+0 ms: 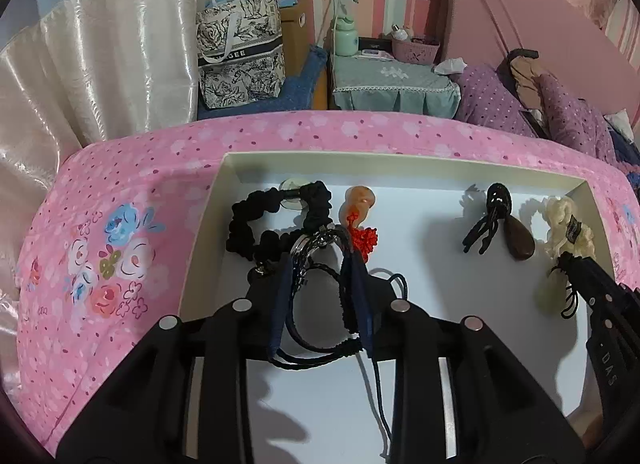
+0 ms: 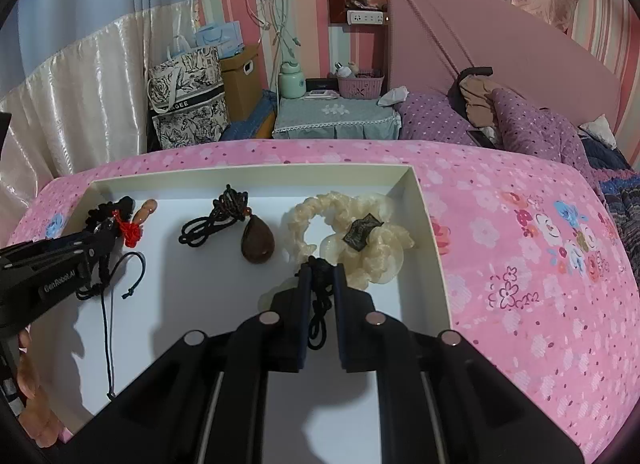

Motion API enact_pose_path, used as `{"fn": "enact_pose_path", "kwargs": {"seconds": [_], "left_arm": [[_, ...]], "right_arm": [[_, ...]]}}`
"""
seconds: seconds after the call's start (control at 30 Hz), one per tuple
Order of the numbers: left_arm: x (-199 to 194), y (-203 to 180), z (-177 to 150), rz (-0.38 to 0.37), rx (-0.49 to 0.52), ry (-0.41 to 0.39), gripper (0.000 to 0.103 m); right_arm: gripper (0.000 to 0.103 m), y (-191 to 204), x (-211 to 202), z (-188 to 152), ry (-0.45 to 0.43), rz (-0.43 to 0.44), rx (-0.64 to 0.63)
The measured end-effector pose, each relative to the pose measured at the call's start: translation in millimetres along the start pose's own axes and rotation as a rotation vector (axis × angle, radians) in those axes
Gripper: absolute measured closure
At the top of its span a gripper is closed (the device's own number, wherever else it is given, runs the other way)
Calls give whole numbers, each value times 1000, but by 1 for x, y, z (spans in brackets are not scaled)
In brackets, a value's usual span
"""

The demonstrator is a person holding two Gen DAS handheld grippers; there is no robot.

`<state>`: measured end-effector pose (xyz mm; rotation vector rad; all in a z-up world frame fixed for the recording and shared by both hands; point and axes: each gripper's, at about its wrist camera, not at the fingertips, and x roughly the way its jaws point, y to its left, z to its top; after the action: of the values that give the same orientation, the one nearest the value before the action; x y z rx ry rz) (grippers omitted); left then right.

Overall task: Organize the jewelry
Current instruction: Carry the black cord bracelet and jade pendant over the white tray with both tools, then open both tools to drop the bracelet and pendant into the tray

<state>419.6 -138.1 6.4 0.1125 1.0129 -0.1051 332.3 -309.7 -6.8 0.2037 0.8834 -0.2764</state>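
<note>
Presently, the left gripper point(image 1: 320, 260) is clamped on a bundle of black cord bracelets point(image 1: 316, 248) above the white tray point(image 1: 208, 224); the right gripper point(image 2: 322, 276) pinches a black pendant cord point(image 2: 320, 296) beside the cream scrunchie point(image 2: 352, 232). Between them, inside the tray, lies the brown teardrop pendant point(image 2: 258, 244).

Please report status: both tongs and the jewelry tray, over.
Left tongs shut on black bracelets. Right tongs shut on black cord. White tray holds brown pendant, cream scrunchie. Nothing blocking.

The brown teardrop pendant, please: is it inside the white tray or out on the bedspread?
Inside. The brown teardrop pendant lies on the floor of the white tray, its black cord beside it.
</note>
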Motion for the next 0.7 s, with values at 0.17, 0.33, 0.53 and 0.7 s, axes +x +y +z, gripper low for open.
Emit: {"fn": "enact_pose_path", "kwargs": {"seconds": [0.17,0.33,0.53,0.7], "left_arm": [[3,-5,-2,18,18,14,68],[1,-1,-3,17,-12,29,59],[-20,3,-3,21,-40,4,43],[-59,11,-3,33,-57,-60,32]], "right_arm": [[92,-1,2,-1,12,3,7],[91,-1,1,-1,12,9,12],[56,-2,-13,4,-17,36,30],[55,-5,-33,9,-49,61,38]]}}
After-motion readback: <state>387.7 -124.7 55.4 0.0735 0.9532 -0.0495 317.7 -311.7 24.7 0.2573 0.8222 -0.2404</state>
